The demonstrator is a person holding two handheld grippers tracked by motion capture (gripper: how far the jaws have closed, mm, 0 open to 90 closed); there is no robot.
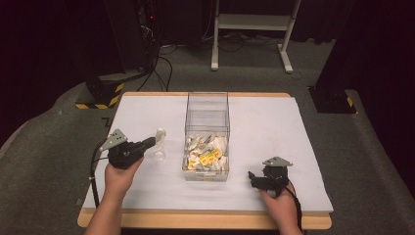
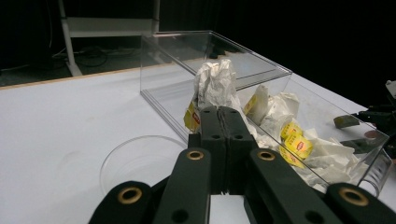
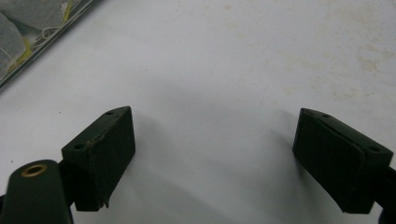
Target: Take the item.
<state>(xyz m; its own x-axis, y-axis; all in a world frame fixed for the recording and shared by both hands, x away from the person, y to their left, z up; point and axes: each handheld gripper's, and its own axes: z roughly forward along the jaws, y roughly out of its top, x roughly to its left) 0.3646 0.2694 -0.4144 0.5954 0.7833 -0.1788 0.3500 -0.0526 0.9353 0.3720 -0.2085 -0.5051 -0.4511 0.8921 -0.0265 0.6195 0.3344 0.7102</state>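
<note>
- My left hand-held gripper (image 1: 152, 142) sits left of the clear box (image 1: 207, 105), jaws pressed together on a tea bag (image 1: 160, 134).
- In the left gripper view the same hand-held gripper (image 2: 223, 112) has the two jaws flat against each other; the crumpled white tea bag (image 2: 214, 81) stands up above the tips, its yellow tag (image 2: 192, 117) hanging at the left of the jaws.
- The held tea bag is above the bench (image 1: 147, 110), just beside the box's left wall, outside the box.
- A clear round dish (image 2: 140, 161) lies on the bench just under and left of the jaws; in the high view the dish (image 1: 157, 154) is just below the tea bag.
- The box is open on top, long axis running away from me. More tea bags (image 1: 208, 154), white with yellow tags, are heaped at its near end; the far end holds none.
- My right hand-held gripper (image 1: 252, 177) rests low on the bench, right of the box's near corner, well apart from it.
- In the right gripper view its jaws stand wide with bare white bench (image 3: 224, 70) between them, holding nothing; the box edge (image 3: 42, 32) shows in the upper left corner.
</note>
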